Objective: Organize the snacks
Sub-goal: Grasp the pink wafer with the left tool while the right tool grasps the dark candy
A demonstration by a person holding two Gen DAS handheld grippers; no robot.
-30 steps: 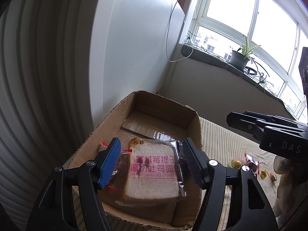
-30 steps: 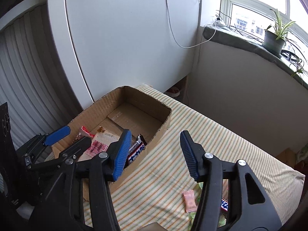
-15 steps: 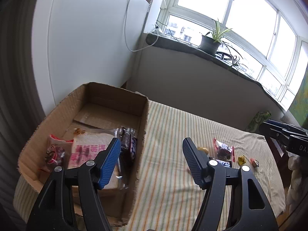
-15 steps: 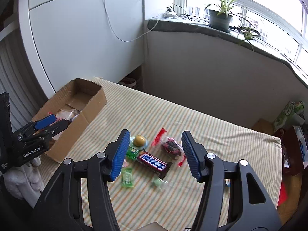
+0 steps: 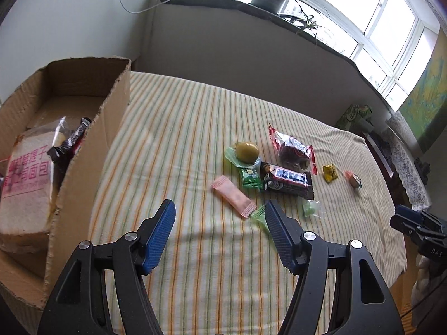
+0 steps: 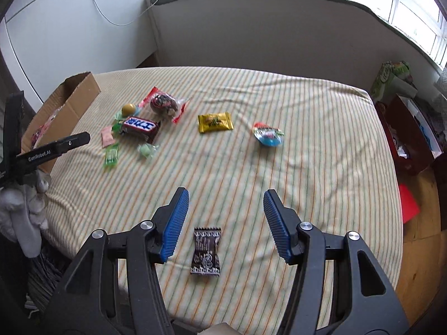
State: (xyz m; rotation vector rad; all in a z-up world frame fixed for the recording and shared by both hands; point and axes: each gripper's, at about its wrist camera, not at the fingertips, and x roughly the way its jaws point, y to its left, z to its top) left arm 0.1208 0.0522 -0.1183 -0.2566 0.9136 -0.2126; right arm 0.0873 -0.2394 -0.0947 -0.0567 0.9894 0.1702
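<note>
Both sets of jaws gape, empty. Right gripper (image 6: pixel 225 217) hangs over a dark candy (image 6: pixel 206 251), well apart from the box (image 5: pixel 83 150). Left gripper (image 5: pixel 219 230) nears the pink wafer (image 5: pixel 233 196): light, crinkly, slippery, so pinch across its flat middle.

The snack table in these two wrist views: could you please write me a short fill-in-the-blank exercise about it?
1. The packaged bread slice lies inside the ____ box.
2. Both the left gripper and the right gripper are ____ and hold nothing.
3. The dark brown candy wrapper lies between the fingers of the ____ gripper.
4. The small yellow packet lies on the ____ tablecloth.

Missing words: cardboard; open; right; striped
</note>
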